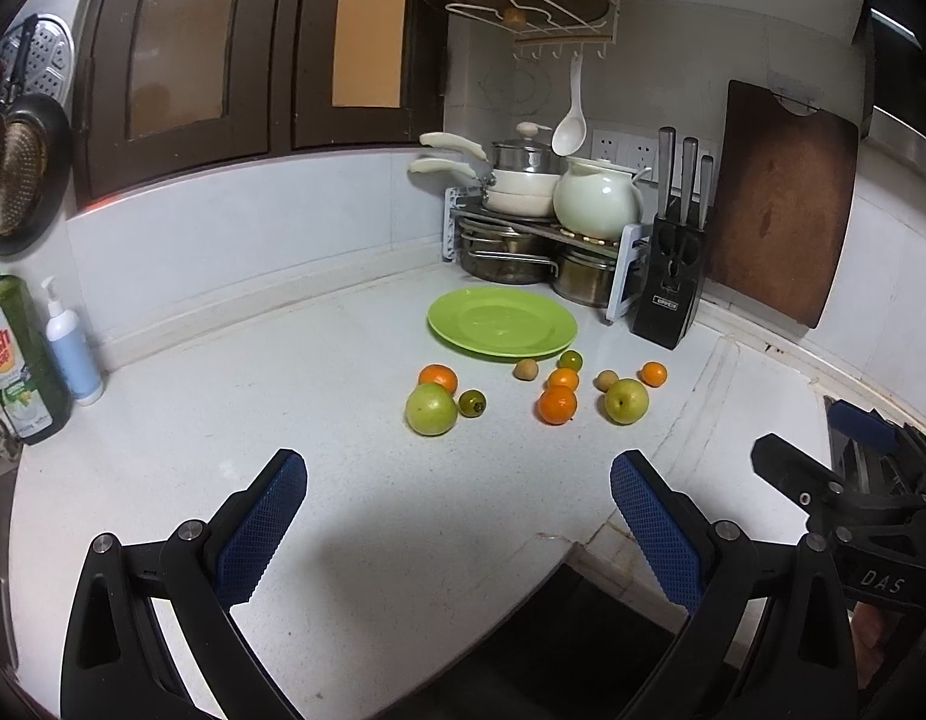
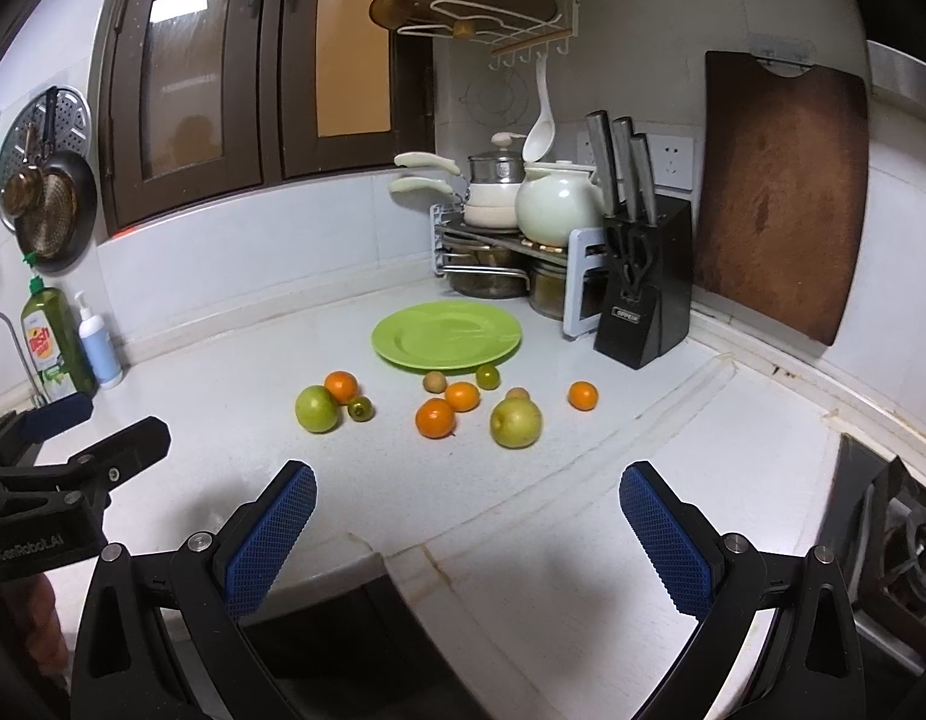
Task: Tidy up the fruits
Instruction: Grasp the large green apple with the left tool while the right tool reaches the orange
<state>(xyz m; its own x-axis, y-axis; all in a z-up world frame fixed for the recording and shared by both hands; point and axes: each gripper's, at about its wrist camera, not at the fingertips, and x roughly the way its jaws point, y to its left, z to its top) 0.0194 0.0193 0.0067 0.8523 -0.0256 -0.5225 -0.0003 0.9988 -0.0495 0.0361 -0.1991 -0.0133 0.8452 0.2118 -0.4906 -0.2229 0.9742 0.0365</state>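
A green plate (image 1: 502, 324) (image 2: 446, 337) sits empty on the white counter near the back corner. In front of it lie loose fruits: two green apples (image 1: 431, 410) (image 1: 626, 401), several oranges such as one in the middle (image 1: 557, 405) (image 2: 435, 418), small green citrus (image 1: 472, 403) and small brown fruits (image 1: 525, 369). My left gripper (image 1: 456, 474) is open and empty, well short of the fruits. My right gripper (image 2: 466, 480) is open and empty too, also short of them. Each gripper shows at the edge of the other's view.
A pot rack (image 1: 541, 240) with pans and a white teapot stands behind the plate. A black knife block (image 1: 670, 276) and a wooden cutting board (image 1: 781, 204) stand at the right. Soap bottles (image 1: 18, 354) stand at the left. A gas stove (image 2: 895, 534) is at the far right.
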